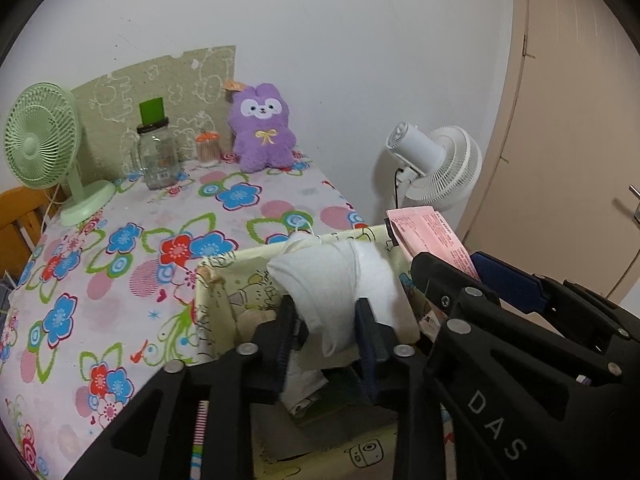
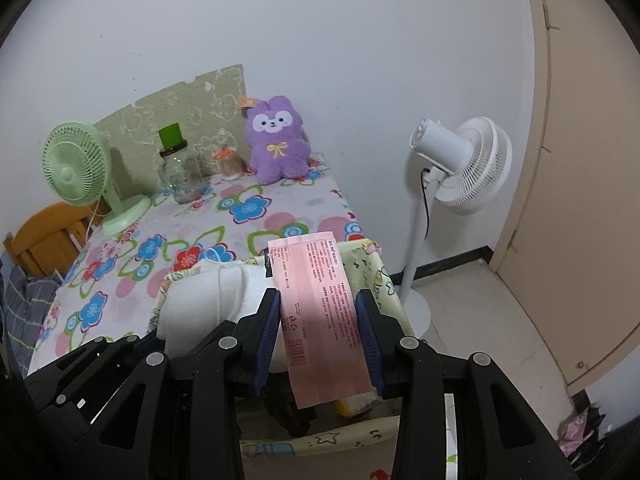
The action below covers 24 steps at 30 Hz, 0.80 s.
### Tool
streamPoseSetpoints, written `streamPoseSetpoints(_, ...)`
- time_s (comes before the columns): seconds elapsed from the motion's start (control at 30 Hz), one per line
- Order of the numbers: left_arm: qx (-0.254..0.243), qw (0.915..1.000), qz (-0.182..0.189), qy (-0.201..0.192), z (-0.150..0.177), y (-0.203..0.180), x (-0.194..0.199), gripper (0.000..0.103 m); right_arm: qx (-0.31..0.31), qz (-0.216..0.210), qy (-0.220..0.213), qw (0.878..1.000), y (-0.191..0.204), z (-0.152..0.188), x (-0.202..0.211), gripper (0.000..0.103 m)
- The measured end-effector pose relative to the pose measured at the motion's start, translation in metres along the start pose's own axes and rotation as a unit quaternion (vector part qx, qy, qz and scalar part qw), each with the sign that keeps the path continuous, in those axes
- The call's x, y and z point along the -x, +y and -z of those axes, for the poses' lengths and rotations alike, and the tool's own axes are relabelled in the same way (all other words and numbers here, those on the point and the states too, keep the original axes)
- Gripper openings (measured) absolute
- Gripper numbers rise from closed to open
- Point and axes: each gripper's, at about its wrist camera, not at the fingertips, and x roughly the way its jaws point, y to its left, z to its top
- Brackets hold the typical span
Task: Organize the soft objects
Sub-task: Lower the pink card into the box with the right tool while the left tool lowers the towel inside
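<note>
My left gripper (image 1: 326, 320) is shut on a white soft bundle (image 1: 340, 276) tied with string, held over a cream cartoon-print fabric basket (image 1: 224, 280). My right gripper (image 2: 318, 320) is shut on a pink flat packet (image 2: 320, 304), held over the same basket (image 2: 380, 280). The white bundle also shows in the right wrist view (image 2: 204, 304), left of the packet. The packet shows in the left wrist view (image 1: 432, 236), with the right gripper's black frame below it. A purple plush bunny (image 1: 262, 128) sits at the table's far edge against the wall.
The table has a floral cloth (image 1: 120, 248). A green desk fan (image 1: 40, 136), a glass jar with a green lid (image 1: 156, 152) and a small toothpick jar (image 1: 208, 148) stand at the back. A white standing fan (image 2: 460, 168) is on the floor at right, near a door (image 2: 580, 160).
</note>
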Motion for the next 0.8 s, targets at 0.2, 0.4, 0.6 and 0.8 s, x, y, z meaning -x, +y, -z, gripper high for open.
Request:
streamPoseSetpoints(0.2, -0.008, 0.9999, -0.007, 0.005, 0.000, 0.000, -0.006, 0.062, -0.003, -0.002, 0.010, 1.000, -0.001, 0.001, -0.008, 0.042)
streamPoseSetpoints(0.4, -0.019, 0.9996, -0.020, -0.004, -0.001, 0.003, -0.007, 0.081, -0.004, -0.009, 0.014, 1.000, 0.002, 0.001, -0.018, 0.042)
streamPoseSetpoints(0.6, -0.022, 0.9992, -0.031, 0.010, -0.001, 0.005, -0.015, 0.085, -0.011, -0.018, 0.024, 0.999, 0.001, 0.001, -0.028, 0.042)
streamPoseSetpoints(0.8, -0.025, 0.9988, -0.035, 0.023, 0.003, 0.006, -0.019, 0.088, -0.019, -0.024, 0.039, 0.999, -0.001, 0.006, -0.034, 0.043)
